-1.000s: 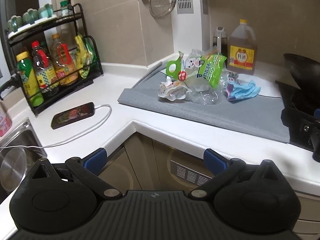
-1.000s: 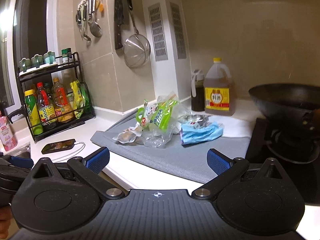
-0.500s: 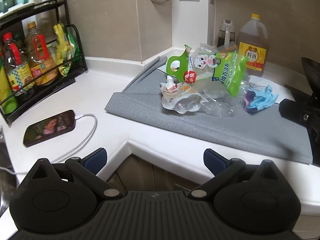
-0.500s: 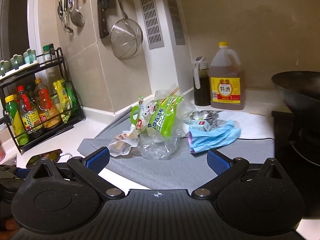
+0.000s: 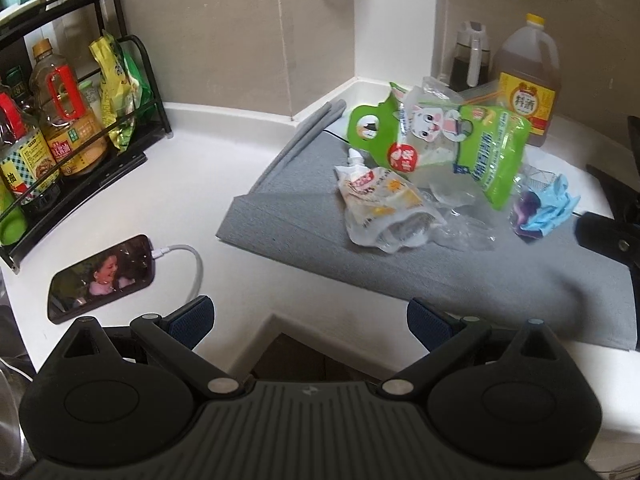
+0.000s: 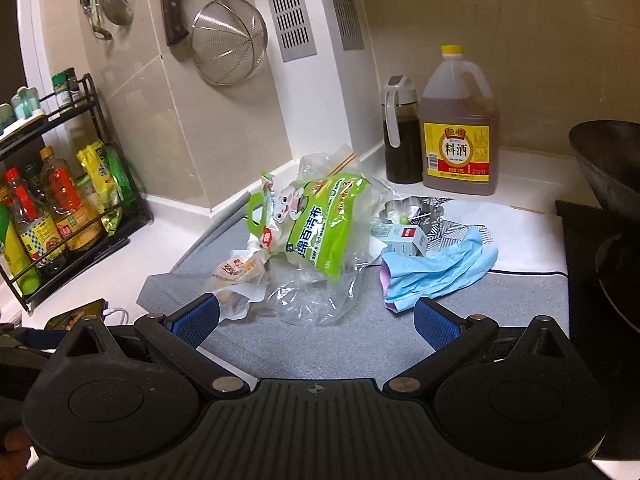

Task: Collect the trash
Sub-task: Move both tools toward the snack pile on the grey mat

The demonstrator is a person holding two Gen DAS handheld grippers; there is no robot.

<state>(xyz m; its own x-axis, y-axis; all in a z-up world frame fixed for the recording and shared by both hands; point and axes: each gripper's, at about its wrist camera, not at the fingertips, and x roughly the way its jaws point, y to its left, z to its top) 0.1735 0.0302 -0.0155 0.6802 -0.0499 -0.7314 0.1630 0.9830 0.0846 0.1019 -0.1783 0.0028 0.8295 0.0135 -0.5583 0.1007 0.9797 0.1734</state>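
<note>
A heap of trash lies on the grey mat [image 5: 304, 216] [image 6: 360, 344]: a green and clear plastic bag [image 5: 460, 144] [image 6: 316, 224], a white spouted pouch [image 5: 380, 200] [image 6: 240, 272], crumpled clear film [image 6: 316, 296], a blue glove [image 5: 552, 208] [image 6: 440, 268] and a small carton [image 6: 404, 238]. My left gripper [image 5: 310, 316] is open over the counter's front edge, short of the pile. My right gripper [image 6: 316, 316] is open just in front of the clear film, with nothing between its fingers.
A phone [image 5: 102, 276] on a white cable lies on the white counter at the left. Beside it a black rack [image 5: 76, 128] holds bottles. A cooking-wine jug [image 6: 460, 136] and an oil dispenser [image 6: 398, 136] stand behind the pile. A black wok [image 6: 608, 176] sits on the stove at right.
Both grippers have moved forward toward the trash pile, which now looks larger and closer in both views. Both stay open; the trash has not moved.
</note>
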